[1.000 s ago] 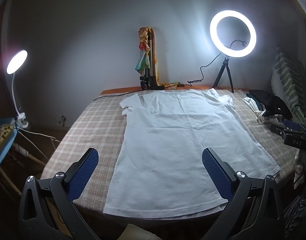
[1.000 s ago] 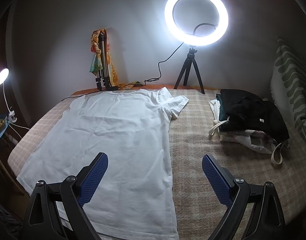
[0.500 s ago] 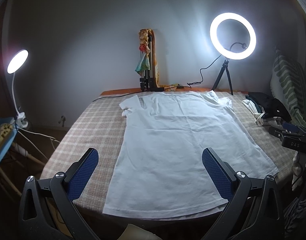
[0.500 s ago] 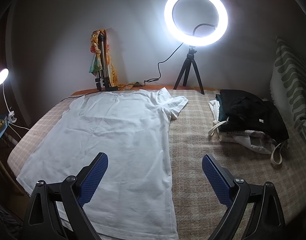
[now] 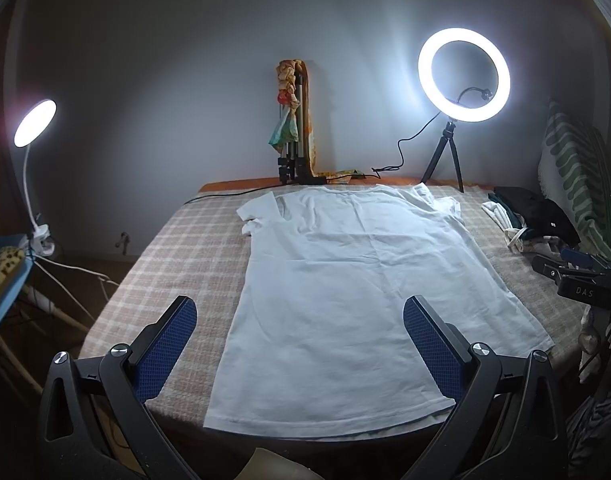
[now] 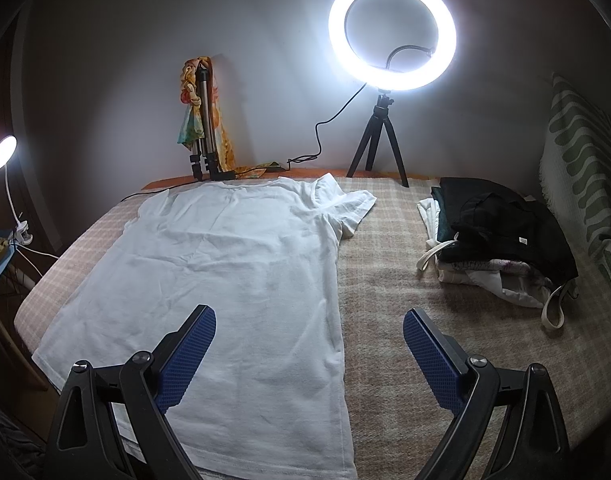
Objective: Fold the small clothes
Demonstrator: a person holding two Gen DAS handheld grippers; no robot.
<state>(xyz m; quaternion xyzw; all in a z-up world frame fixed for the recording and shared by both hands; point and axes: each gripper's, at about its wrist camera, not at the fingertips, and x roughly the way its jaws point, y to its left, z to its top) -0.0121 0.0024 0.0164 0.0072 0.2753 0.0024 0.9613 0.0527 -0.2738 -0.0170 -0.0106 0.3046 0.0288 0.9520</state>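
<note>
A white T-shirt (image 5: 357,280) is lying flat and unfolded on the checked cloth (image 5: 185,256) covering the table, collar toward the far wall, hem at the near edge. Both short sleeves are lying spread out to the sides, slightly rumpled.

The left gripper (image 5: 299,330) is hovering above the near hem with its jaws spread wide, holding nothing; its blue pads (image 5: 165,354) are sitting clear of the fabric. The right gripper (image 6: 309,342) is likewise gaping and empty, hanging over the shirt's right side seam, one finger above the shirt and the other above bare cloth.

A pile of dark and light garments (image 6: 501,236) is resting well apart from the shirt, at the right of the table. A lit ring light (image 6: 391,32) on a small tripod is standing at the far edge, near a folded tripod draped with a coloured scarf (image 6: 203,120). A clip lamp (image 5: 35,124) is glowing off the table's left side.
</note>
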